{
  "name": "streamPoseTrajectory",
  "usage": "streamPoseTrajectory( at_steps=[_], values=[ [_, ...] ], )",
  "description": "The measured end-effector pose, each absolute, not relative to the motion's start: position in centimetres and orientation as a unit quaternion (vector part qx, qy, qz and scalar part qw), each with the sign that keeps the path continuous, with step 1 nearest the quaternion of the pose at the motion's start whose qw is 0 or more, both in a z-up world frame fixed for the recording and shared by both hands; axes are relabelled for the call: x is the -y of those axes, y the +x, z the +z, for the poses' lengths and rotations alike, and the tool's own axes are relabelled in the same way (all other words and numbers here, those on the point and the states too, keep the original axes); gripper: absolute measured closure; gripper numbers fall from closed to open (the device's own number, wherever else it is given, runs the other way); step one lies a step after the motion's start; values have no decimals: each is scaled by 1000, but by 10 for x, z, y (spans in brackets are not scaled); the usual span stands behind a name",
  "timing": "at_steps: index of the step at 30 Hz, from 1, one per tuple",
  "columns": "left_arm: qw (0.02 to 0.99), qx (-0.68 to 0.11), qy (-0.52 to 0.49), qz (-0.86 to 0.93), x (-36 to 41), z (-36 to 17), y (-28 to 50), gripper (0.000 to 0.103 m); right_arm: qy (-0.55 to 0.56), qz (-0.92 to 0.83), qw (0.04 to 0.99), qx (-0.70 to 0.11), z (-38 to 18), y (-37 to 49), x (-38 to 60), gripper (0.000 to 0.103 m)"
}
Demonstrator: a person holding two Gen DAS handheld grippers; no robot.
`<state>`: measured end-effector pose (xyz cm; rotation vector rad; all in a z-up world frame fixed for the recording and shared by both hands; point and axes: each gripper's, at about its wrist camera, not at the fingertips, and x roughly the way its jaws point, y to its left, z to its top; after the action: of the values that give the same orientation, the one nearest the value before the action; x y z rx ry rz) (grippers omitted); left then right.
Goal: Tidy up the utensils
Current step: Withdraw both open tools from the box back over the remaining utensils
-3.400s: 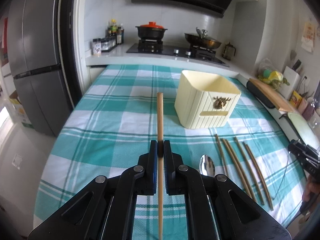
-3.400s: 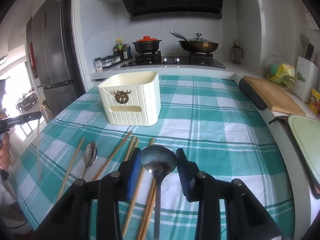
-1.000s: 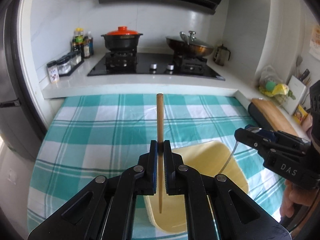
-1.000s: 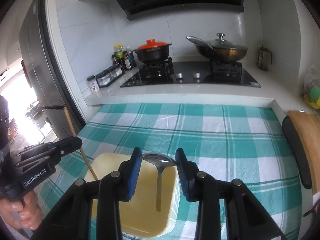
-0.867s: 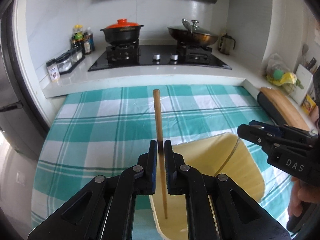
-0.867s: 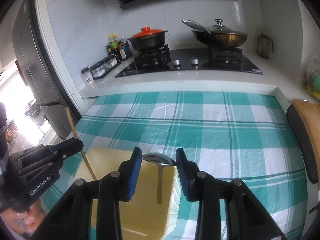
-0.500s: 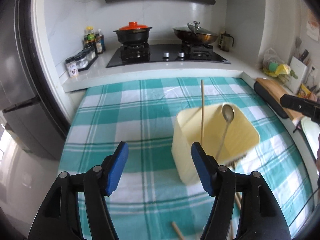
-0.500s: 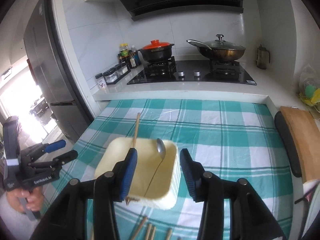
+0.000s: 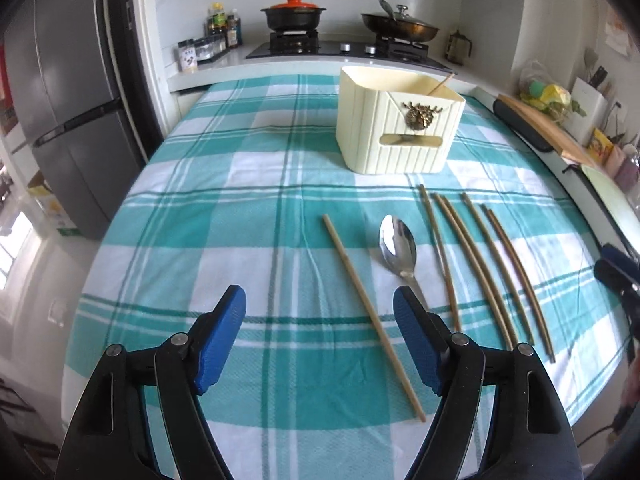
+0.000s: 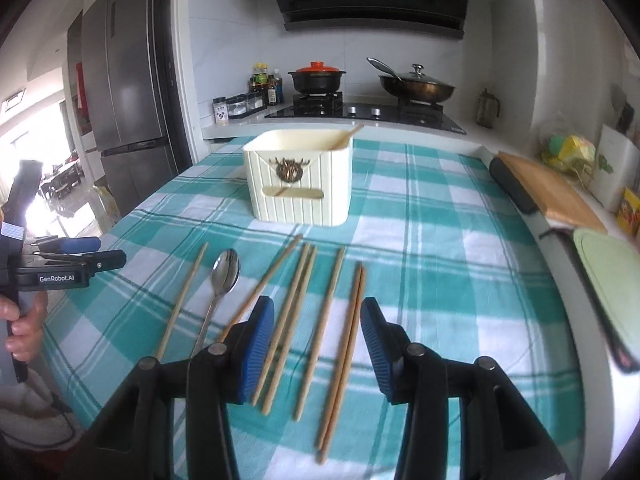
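Where teal checked cloth [image 9: 240, 216] meets stove [image 10: 360, 114] and fridge [image 10: 128, 92], both tools [image 9: 320, 316] [image 10: 318, 344] spread, empty.

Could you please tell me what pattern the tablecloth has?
Teal-and-white plaid tablecloth, clearest in the left wrist view.

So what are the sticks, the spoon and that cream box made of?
Chopsticks: probably bamboo or wood, matte tan, faintly grained. Spoon: metal, likely stainless steel, its polished bowl mirroring the light. Box: looks like moulded plastic, cream, ribbed walls with a soft sheen; its badge looks brassy.
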<state>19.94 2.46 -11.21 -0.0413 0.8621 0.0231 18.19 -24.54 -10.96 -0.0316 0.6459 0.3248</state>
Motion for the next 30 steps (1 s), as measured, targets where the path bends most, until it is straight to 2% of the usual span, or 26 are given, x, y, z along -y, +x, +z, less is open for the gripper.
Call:
streamPoseTrajectory(
  at_steps=[4,13,16,23,30],
  values=[
    [907,-420,-6,16,-12,-122,192,25,-4,141,931,-337,-132,167,254,57],
    [910,-414,3,14,2,-124,182,25,6,128,930,-345,-145,161,258,57],
    [907,-420,1,17,1,-132,180,22,3,129,928,-350,-151,160,252,57],
    [877,-477,-49,-9,-9,-171,185,22,14,116,920,-373,-170,161,256,57],
    [875,-479,-72,-1,-18,-178,195,22,22,89,919,-384,-176,170,272,57]
  ],
)
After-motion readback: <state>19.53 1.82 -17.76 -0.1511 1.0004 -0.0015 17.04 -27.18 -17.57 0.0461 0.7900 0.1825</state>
